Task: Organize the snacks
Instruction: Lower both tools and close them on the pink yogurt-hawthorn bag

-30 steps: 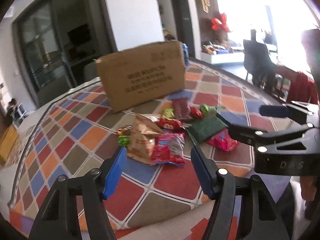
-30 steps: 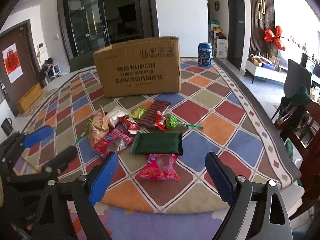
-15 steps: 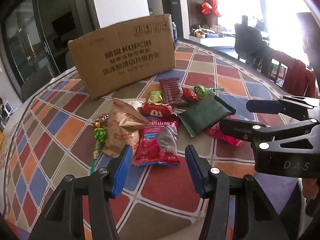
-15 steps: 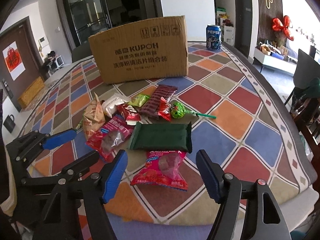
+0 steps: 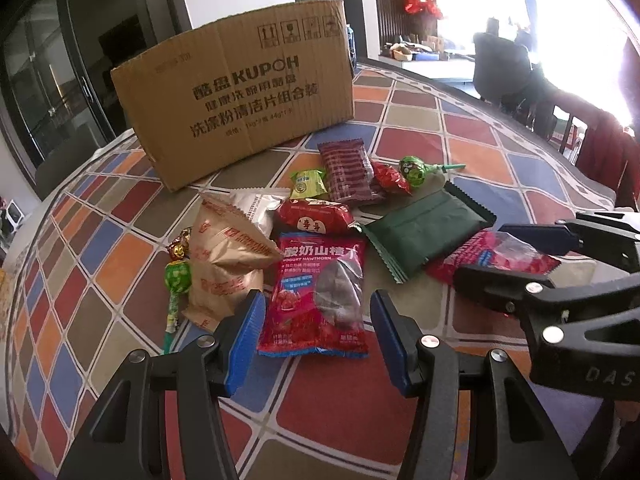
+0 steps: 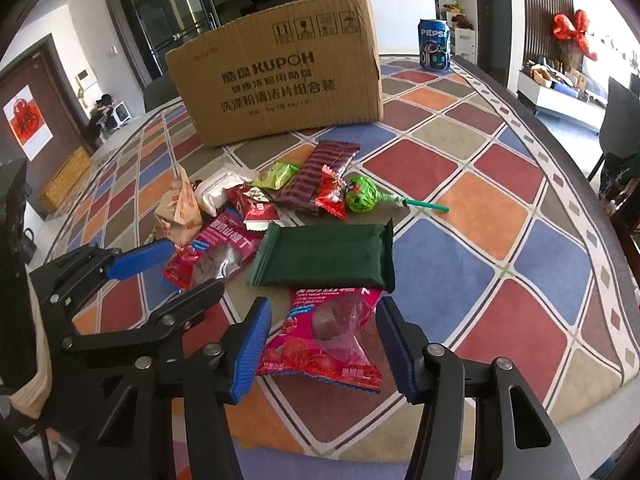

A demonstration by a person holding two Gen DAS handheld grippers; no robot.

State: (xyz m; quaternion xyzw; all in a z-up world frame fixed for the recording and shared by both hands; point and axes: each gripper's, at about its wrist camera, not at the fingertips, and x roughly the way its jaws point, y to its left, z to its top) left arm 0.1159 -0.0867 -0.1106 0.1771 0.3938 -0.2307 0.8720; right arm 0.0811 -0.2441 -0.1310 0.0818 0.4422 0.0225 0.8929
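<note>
Snacks lie clustered on the checkered table (image 6: 500, 184) before the cardboard box (image 6: 280, 80). Left gripper (image 5: 316, 328) and right gripper (image 6: 322, 344) each straddle a red hawthorn packet (image 5: 316, 300) (image 6: 332, 336), wide open, holding nothing. Only the right view shows the Pepsi can (image 6: 435, 44).
</note>
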